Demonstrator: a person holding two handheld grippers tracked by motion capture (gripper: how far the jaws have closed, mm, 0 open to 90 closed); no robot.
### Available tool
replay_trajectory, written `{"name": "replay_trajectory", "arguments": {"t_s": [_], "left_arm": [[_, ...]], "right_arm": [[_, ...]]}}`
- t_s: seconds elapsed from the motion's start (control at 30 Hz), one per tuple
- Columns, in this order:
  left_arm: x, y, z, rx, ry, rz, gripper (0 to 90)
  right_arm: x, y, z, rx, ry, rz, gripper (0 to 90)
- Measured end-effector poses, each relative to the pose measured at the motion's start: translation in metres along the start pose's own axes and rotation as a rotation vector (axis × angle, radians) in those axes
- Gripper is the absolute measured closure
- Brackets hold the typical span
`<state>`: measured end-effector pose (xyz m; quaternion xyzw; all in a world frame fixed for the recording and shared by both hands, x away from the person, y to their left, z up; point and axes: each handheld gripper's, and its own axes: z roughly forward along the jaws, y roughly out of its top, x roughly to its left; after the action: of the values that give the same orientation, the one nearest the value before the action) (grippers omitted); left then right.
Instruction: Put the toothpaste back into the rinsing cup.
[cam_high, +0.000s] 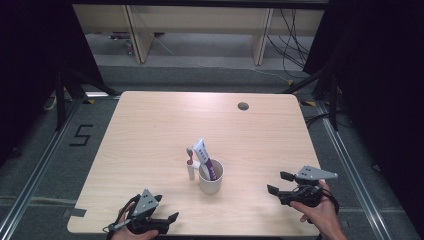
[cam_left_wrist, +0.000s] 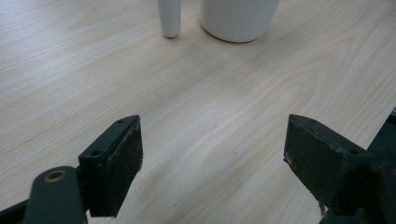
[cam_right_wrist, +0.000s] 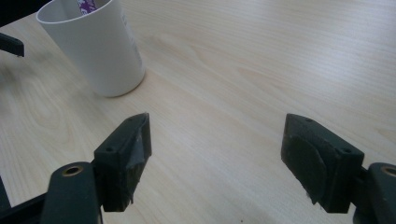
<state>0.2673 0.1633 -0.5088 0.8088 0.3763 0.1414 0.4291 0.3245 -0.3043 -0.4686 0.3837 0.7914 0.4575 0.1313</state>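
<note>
Both tongs are empty and spread wide here, so whatever comes next starts with a clean approach. The white cup stands upright near the middle of the table, with a toothpaste tube leaning out of it and an electric toothbrush standing just beside it on its left, close enough that I can't tell if they touch. The right tongs hang low over the table to the right of the cup, pointed at it; the left tongs sit near the front edge, below and left of the cup. My guess is the right side goes for the cup or the tube. If so, I'd come in level from the right and stay clear of the toothbrush, since it looks tippy on that narrow base. For the tube, grab it high, above the rim, and lift straight up so the cup doesn't drag along. Using the left tongs to steady the cup wouldn't hurt.
</note>
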Motion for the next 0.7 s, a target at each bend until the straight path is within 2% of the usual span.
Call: {"name": "replay_trajectory", "arguments": {"t_s": [0.07, 0.1, 0.2, 0.3, 0.33, 0.37, 0.4, 0.47, 0.5, 0.53, 0.57, 0.6, 0.67, 0.7], "left_arm": [[0.000, 0.000, 0.000, 0.001, 0.000, 0.002, 19.2], [0.000, 0.000, 0.000, 0.002, 0.000, 0.003, 19.2], [0.000, 0.000, 0.000, 0.002, 0.000, 0.002, 19.3], [0.000, 0.000, 0.000, 0.010, -0.001, 0.012, 19.2], [0.000, 0.000, 0.000, 0.010, -0.001, 0.012, 19.3], [0.000, 0.000, 0.000, 0.011, -0.001, 0.013, 19.3], [0.000, 0.000, 0.000, 0.011, -0.001, 0.012, 19.2], [0.000, 0.000, 0.000, 0.012, -0.001, 0.013, 19.2], [0.000, 0.000, 0.000, 0.015, 0.004, 0.014, 19.2], [0.000, 0.000, 0.000, 0.016, 0.004, 0.014, 19.2], [0.000, 0.000, 0.000, 0.016, 0.004, 0.014, 19.2], [0.000, 0.000, 0.000, 0.016, 0.004, 0.015, 19.3], [0.000, 0.000, 0.000, 0.016, 0.004, 0.015, 19.3], [0.000, 0.000, 0.000, 0.018, 0.001, 0.016, 19.2]], "right_arm": [[0.002, -0.003, -0.003, 0.008, 0.002, 0.029, 24.0], [0.001, -0.003, -0.003, -0.001, -0.005, 0.012, 23.6], [0.003, -0.007, -0.006, 0.013, -0.014, 0.034, 22.9], [0.002, -0.012, -0.008, 0.009, -0.018, 0.015, 21.5], [0.004, -0.013, -0.009, 0.013, -0.022, 0.040, 21.0], [0.005, -0.014, -0.011, 0.021, -0.020, 0.036, 20.0], [0.003, -0.015, -0.012, 0.014, -0.019, 0.011, 19.4], [0.007, -0.018, -0.014, 0.030, -0.010, 0.046, 19.1], [0.005, -0.019, -0.014, 0.017, -0.017, 0.019, 18.5], [0.007, -0.020, -0.015, 0.031, -0.016, 0.041, 17.8], [0.008, -0.022, -0.016, 0.028, -0.020, 0.039, 17.2], [0.006, -0.023, -0.017, 0.036, -0.023, 0.011, 16.3], [0.010, -0.026, -0.018, 0.053, -0.024, 0.029, 16.2], [0.009, -0.027, -0.018, 0.052, -0.027, 0.003, 16.3]]}}
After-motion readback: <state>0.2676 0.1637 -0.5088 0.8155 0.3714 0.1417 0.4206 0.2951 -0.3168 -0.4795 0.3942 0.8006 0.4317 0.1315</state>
